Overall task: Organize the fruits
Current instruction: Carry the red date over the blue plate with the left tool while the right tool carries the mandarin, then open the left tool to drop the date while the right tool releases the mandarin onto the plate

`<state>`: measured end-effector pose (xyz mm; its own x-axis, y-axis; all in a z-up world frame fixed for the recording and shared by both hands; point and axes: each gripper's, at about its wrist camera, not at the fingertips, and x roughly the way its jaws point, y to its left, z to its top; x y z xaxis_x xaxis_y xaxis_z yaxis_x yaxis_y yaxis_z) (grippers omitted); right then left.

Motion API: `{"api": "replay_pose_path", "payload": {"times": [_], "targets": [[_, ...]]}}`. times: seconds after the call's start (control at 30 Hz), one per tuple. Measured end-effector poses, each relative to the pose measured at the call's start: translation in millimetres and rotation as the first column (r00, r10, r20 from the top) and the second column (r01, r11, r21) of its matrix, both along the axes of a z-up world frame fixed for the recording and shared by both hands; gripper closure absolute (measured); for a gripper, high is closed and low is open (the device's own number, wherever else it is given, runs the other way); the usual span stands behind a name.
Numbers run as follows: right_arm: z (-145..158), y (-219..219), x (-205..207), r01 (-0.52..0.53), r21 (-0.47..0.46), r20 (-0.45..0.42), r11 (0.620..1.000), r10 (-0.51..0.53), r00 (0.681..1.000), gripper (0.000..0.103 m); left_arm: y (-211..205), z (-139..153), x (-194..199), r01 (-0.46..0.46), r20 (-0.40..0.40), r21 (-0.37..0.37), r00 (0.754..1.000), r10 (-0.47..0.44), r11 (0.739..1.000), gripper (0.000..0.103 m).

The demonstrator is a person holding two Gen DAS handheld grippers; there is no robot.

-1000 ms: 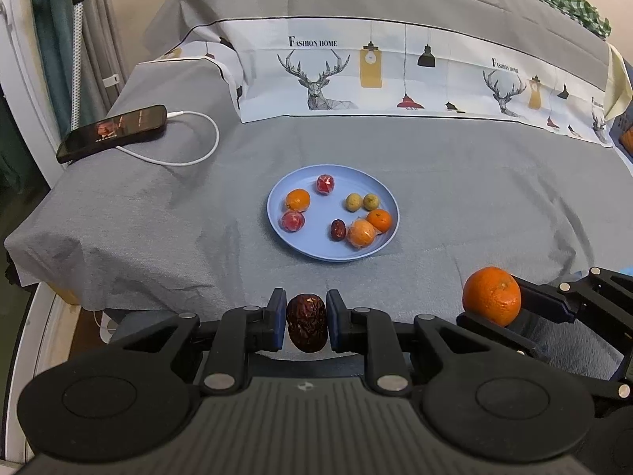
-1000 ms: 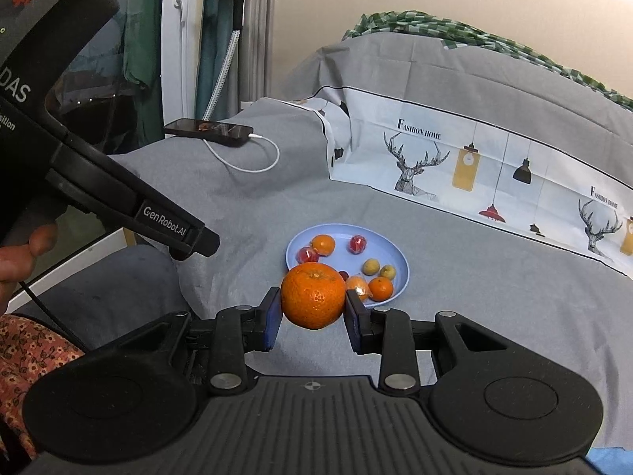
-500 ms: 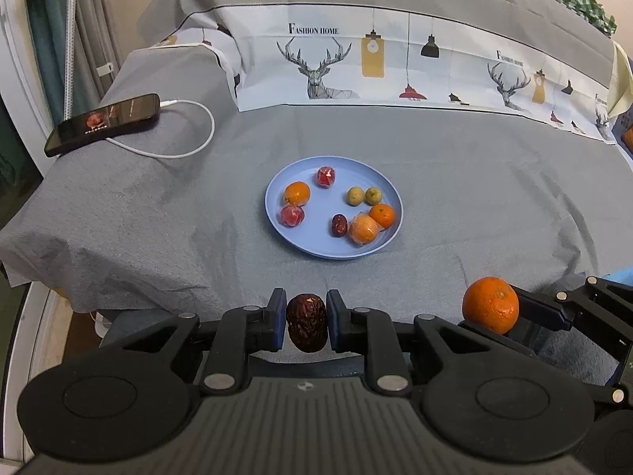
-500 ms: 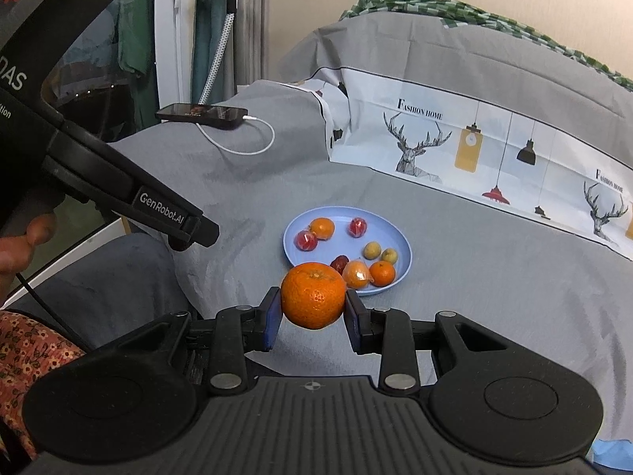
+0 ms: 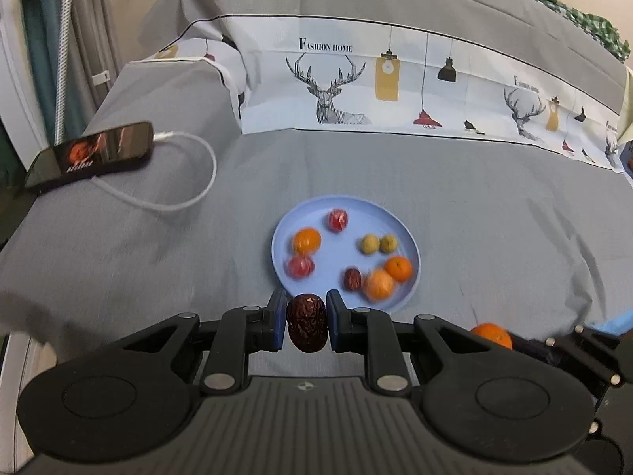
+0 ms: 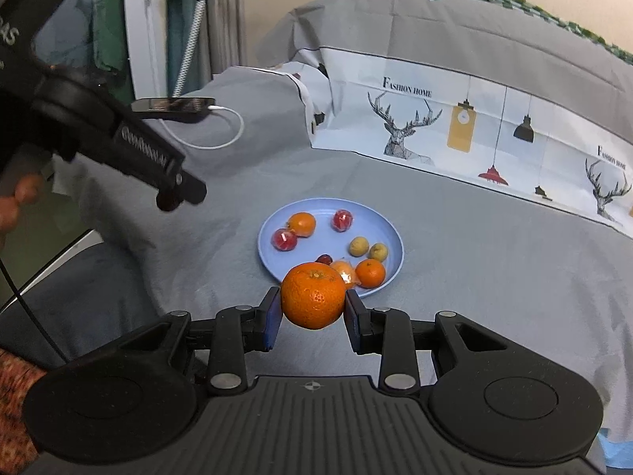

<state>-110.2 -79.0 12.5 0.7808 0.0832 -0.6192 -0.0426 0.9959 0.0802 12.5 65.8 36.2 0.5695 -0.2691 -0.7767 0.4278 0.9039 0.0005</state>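
Note:
A light blue plate (image 5: pixel 395 223) lies on the grey bedsheet and carries several small fruits: oranges, red wrapped ones, two yellow-green ones and a dark red date. My left gripper (image 5: pixel 306 322) is shut on a wrinkled dark red date (image 5: pixel 307 326), hanging just short of the plate's near rim. In the right wrist view the same plate (image 6: pixel 379 223) shows behind my right gripper (image 6: pixel 312 306), which is shut on a mandarin orange (image 6: pixel 312 295). That mandarin (image 5: pixel 490 334) also appears at the lower right of the left wrist view. The left gripper's body (image 6: pixel 118 138) crosses the upper left of the right wrist view.
A black phone (image 5: pixel 91 154) with a white charging cable (image 5: pixel 186 194) lies at the bed's far left. A deer-print pillow cover (image 5: pixel 395 87) runs along the back. The bed's edge drops off at the left, beside curtains (image 5: pixel 43 39). A hand (image 6: pixel 16 202) grips the left handle.
Both grippers have moved forward towards the plate with their fruits still held. The plate now looks larger and sits just beyond the fingertips in both views.

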Motion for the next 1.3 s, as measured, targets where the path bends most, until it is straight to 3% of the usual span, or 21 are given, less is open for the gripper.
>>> {"api": "replay_pose_path", "payload": {"times": [0.43, 0.97, 1.0, 1.07, 1.1, 1.2, 1.3], "targets": [[-46.0, -38.3, 97.1, 0.071, 0.045, -0.057, 0.996, -0.069, 0.996, 0.068, -67.3, -53.7, 93.2, 0.029, -0.040, 0.072, 0.999, -0.026, 0.997, 0.080], [-94.2, -47.9, 163.9, 0.072, 0.049, -0.123, 0.996, -0.066, 0.990, 0.068, -96.4, -119.0, 150.7, 0.033, -0.111, 0.155, 0.994, -0.016, 0.987, 0.078], [-95.9, -47.2, 166.3, 0.071, 0.045, -0.124, 0.996, -0.065, 0.990, 0.068, -96.6, -120.7, 152.7, 0.030, -0.106, 0.156, 0.994, -0.014, 0.987, 0.072], [-97.9, -44.7, 171.1, 0.063, 0.027, -0.126, 0.998, -0.059, 0.990, 0.066, -97.6, -123.3, 158.1, 0.025, -0.106, 0.170, 0.994, -0.007, 0.985, 0.004], [-97.6, -44.0, 174.1, 0.055, 0.017, -0.131, 0.998, -0.052, 0.990, 0.059, -97.0, -121.7, 158.6, 0.012, -0.097, 0.174, 0.995, 0.005, 0.985, 0.002], [-89.4, -43.4, 173.8, 0.067, -0.008, -0.129, 0.998, -0.068, 0.989, 0.020, -90.6, -109.0, 152.4, 0.018, -0.081, 0.151, 0.997, -0.006, 0.988, 0.000], [-77.7, -40.9, 160.6, 0.080, -0.009, -0.122, 0.997, -0.080, 0.989, 0.014, -80.1, -95.5, 137.0, 0.011, -0.077, 0.139, 0.997, 0.000, 0.990, 0.000]]}}
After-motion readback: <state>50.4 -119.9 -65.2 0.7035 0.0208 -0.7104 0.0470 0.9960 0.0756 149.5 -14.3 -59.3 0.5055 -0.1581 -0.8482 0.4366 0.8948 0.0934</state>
